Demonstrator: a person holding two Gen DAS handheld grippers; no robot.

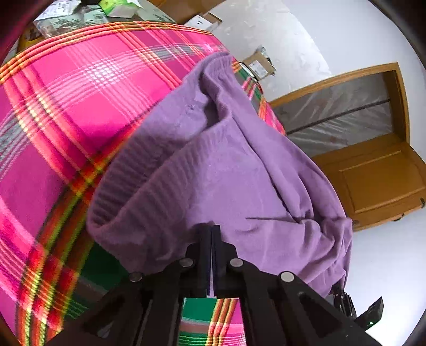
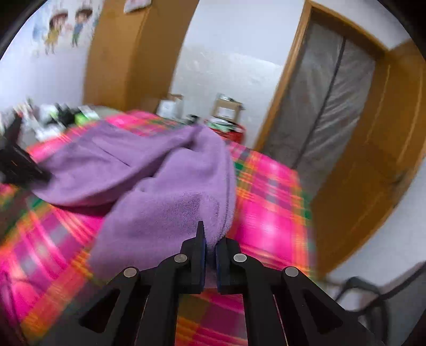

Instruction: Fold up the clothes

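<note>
A purple fleece garment point(image 1: 213, 165) lies bunched on a bed with a pink plaid cover point(image 1: 80, 93). Its ribbed hem faces the left wrist camera. My left gripper point(image 1: 211, 234) is shut on the near edge of the garment, the cloth draping over its tips. In the right wrist view the same purple garment point(image 2: 159, 202) rises in a fold from the plaid cover point(image 2: 266, 207). My right gripper point(image 2: 210, 239) is shut on another edge of it, with cloth pinched between the pads. The left gripper point(image 2: 18, 165) shows at the far left, on the garment's other end.
Cardboard boxes point(image 1: 259, 65) and packets point(image 1: 80, 13) stand beyond the bed's far side. A wooden door point(image 1: 372, 181) hangs open to the right, with a plastic-covered doorway point(image 2: 319, 111) beside it. A wooden wardrobe point(image 2: 133, 53) rises behind the bed.
</note>
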